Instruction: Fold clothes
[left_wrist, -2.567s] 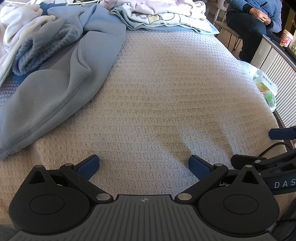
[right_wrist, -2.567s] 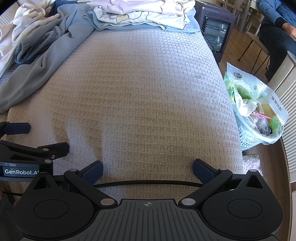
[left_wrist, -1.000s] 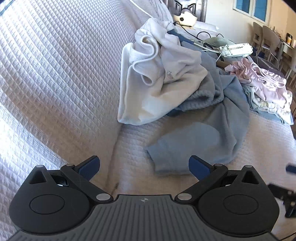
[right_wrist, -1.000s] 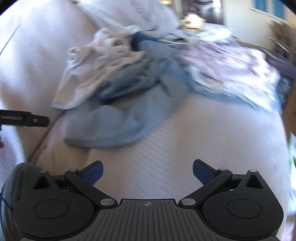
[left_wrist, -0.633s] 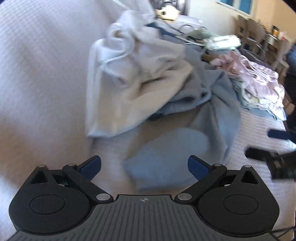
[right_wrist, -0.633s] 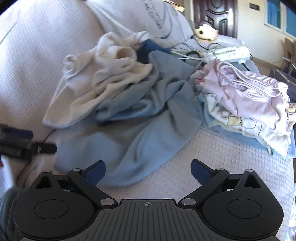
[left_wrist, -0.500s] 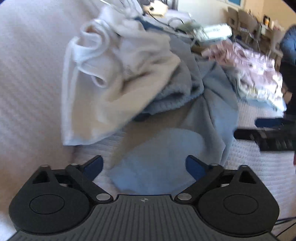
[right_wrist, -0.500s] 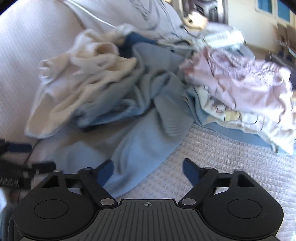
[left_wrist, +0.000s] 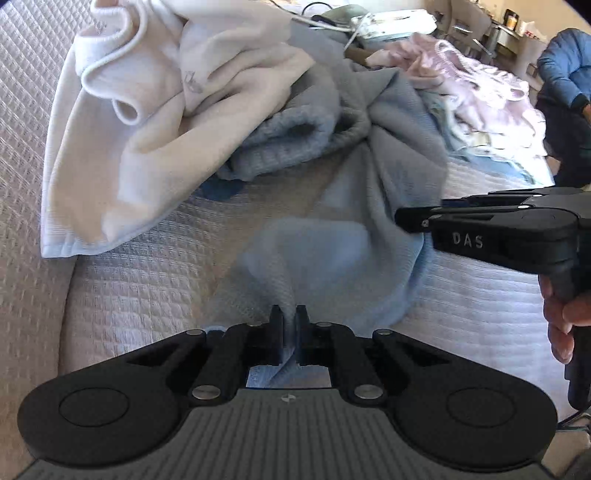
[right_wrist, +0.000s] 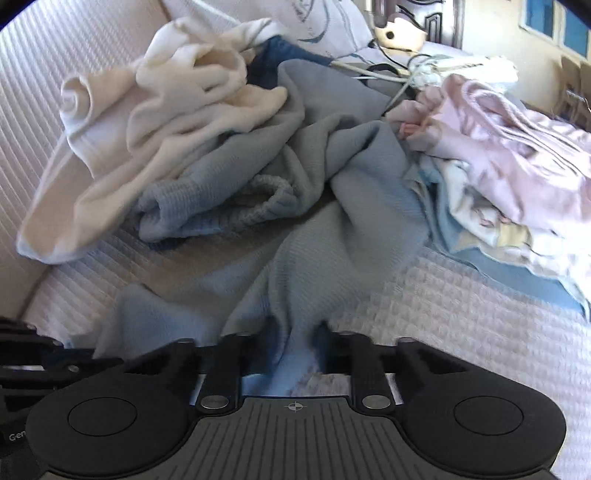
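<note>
Your left hand-held gripper (left_wrist: 289, 320) has just closed, and its jaws now stand nearly together, pinching a fold at the near edge of the light blue garment (left_wrist: 332, 251). Your right hand-held gripper (right_wrist: 293, 338) has been closing too; its jaws stand a little wider apart and a bunched fold of the same garment sits between them, pressed from both sides (that part of the picture is blurred, so the exact contact is hard to make out). In the left wrist view, the right hand-held gripper reaches in from the right side, its tip over the right edge of the light blue garment, with your fingers (left_wrist: 565, 317) wrapped around its handle.

The light blue garment lies crumpled on the white waffle-weave bed cover (left_wrist: 140, 280), its near end toward you and the rest trailing away. Beyond it and to its left, a cream white garment (left_wrist: 147, 140) lies in a heap, partly overlapping the blue one's ribbed cuff (right_wrist: 258, 206). Beyond the blue garment and to its right sits a stack of clothes with a pale pink garment (right_wrist: 517, 140) on top. Farther back, past the blue garment, white cables (right_wrist: 388, 75) lie on the bed. At the far right, beyond the pink stack, a person in a blue top (left_wrist: 565, 70) is seated.
</note>
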